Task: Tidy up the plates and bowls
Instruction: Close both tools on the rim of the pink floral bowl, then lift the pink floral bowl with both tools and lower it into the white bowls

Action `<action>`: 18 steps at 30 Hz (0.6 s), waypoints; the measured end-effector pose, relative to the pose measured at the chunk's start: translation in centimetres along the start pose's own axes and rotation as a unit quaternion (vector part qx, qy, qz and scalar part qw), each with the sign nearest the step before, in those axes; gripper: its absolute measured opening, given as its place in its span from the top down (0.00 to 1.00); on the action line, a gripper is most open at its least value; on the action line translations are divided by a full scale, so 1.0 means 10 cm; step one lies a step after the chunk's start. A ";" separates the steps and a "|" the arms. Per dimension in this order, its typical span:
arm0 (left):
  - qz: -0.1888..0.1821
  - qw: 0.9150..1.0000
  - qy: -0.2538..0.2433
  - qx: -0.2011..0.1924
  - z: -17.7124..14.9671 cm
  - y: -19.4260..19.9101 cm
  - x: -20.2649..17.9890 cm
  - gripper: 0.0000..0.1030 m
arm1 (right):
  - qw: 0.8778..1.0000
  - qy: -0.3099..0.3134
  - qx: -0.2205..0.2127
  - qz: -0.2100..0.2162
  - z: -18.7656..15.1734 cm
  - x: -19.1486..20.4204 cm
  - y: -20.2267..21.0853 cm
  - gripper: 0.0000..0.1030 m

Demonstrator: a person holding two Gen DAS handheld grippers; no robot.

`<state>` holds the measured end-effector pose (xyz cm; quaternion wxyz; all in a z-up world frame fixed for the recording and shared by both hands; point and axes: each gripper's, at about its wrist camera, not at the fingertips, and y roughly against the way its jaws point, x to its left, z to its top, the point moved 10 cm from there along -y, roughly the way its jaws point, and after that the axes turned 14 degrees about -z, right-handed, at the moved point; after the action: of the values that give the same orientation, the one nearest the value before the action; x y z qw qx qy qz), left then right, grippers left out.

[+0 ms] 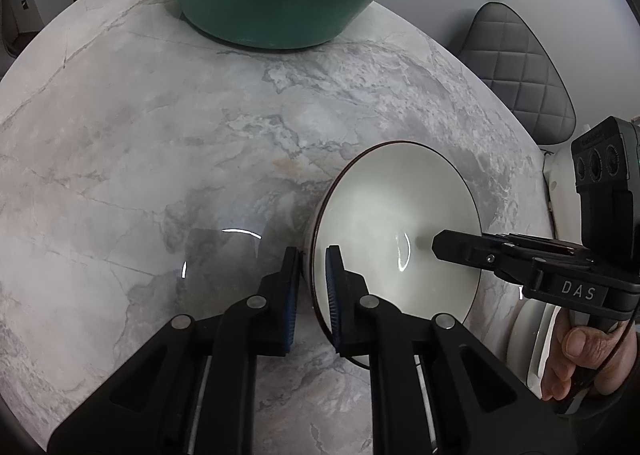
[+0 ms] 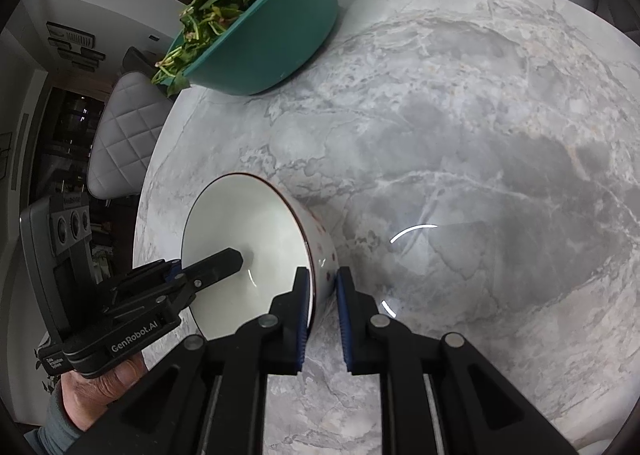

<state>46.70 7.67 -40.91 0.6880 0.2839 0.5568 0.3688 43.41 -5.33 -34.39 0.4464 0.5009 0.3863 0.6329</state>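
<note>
A white bowl (image 1: 394, 227) with a dark rim and small red dots on its outside (image 2: 248, 227) stands on the marble table. My left gripper (image 1: 314, 287) straddles its near-left rim, one finger inside and one outside, shut on it. My right gripper (image 2: 322, 297) straddles the opposite rim the same way, shut on it. In the left wrist view the right gripper (image 1: 452, 245) reaches in from the right. In the right wrist view the left gripper (image 2: 224, 263) reaches in from the left.
A teal basin (image 1: 272, 7) full of green leafy vegetables stands at the far edge of the marble table (image 1: 140, 143); it also shows in the right wrist view (image 2: 272, 39). A grey quilted chair (image 1: 516, 75) stands beyond the table's edge.
</note>
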 end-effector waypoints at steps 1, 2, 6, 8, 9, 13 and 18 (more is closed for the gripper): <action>0.000 1.000 -0.001 -0.001 0.00 0.02 -0.03 0.89 | 1.000 0.000 -0.002 0.000 -0.01 0.00 0.02 0.85; -0.001 1.000 -0.004 -0.001 0.01 0.05 -0.06 0.89 | 1.000 0.000 -0.003 0.001 -0.02 0.00 0.05 0.85; -0.006 1.000 -0.021 -0.002 0.03 0.12 -0.27 0.89 | 1.000 -0.005 -0.015 0.001 -0.05 -0.06 0.22 0.86; -0.010 0.999 -0.031 0.001 0.02 0.12 -0.41 0.90 | 1.000 -0.011 -0.023 0.000 -0.08 -0.13 0.33 0.86; -0.013 0.999 -0.036 0.002 0.02 0.12 -0.49 0.90 | 1.000 -0.014 -0.028 -0.001 -0.10 -0.18 0.39 0.86; -0.023 0.998 -0.062 0.012 -0.05 0.05 -0.86 0.90 | 0.998 -0.032 -0.044 -0.006 -0.21 -0.39 0.63 0.86; -0.042 0.994 -0.095 0.023 -0.21 -0.02 -1.39 0.90 | 0.996 -0.056 -0.066 -0.019 -0.43 -0.72 0.97 0.86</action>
<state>43.20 -3.99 -33.79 0.7460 0.3093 0.5088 0.2983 38.20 -15.28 -28.25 0.5116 0.4974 0.3276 0.6193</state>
